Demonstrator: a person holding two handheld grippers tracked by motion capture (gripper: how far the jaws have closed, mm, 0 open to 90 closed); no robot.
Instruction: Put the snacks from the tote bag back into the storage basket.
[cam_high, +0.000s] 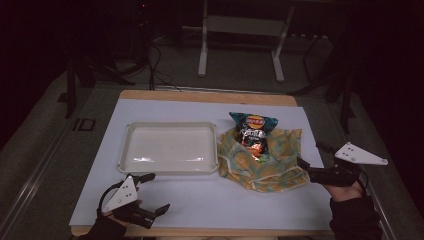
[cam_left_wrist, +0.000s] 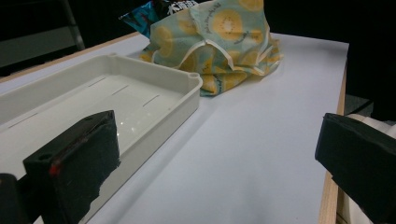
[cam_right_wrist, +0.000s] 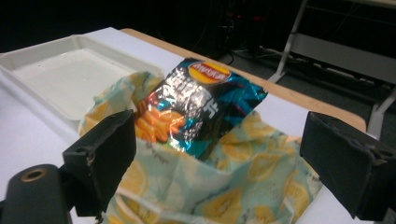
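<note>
A blue and black chip bag (cam_high: 252, 131) (cam_right_wrist: 201, 105) sticks out of a yellow-and-teal lemon-print cloth bag (cam_high: 262, 160) (cam_right_wrist: 219, 182) (cam_left_wrist: 217, 44) lying on the white table cover. An empty white tray (cam_high: 170, 147) (cam_left_wrist: 84, 93) (cam_right_wrist: 60, 74) lies to the left of the cloth bag, touching it. My right gripper (cam_high: 311, 160) (cam_right_wrist: 224, 158) is open at the cloth bag's right edge, jaws wide on either side of the bag. My left gripper (cam_high: 156, 192) (cam_left_wrist: 219, 158) is open near the front left of the table, just in front of the tray, holding nothing.
The white cover (cam_high: 210, 200) lies on a wooden tabletop whose edge (cam_high: 200, 95) shows at the back and front. A white metal stand (cam_high: 240, 30) and cables sit on the dark floor behind the table.
</note>
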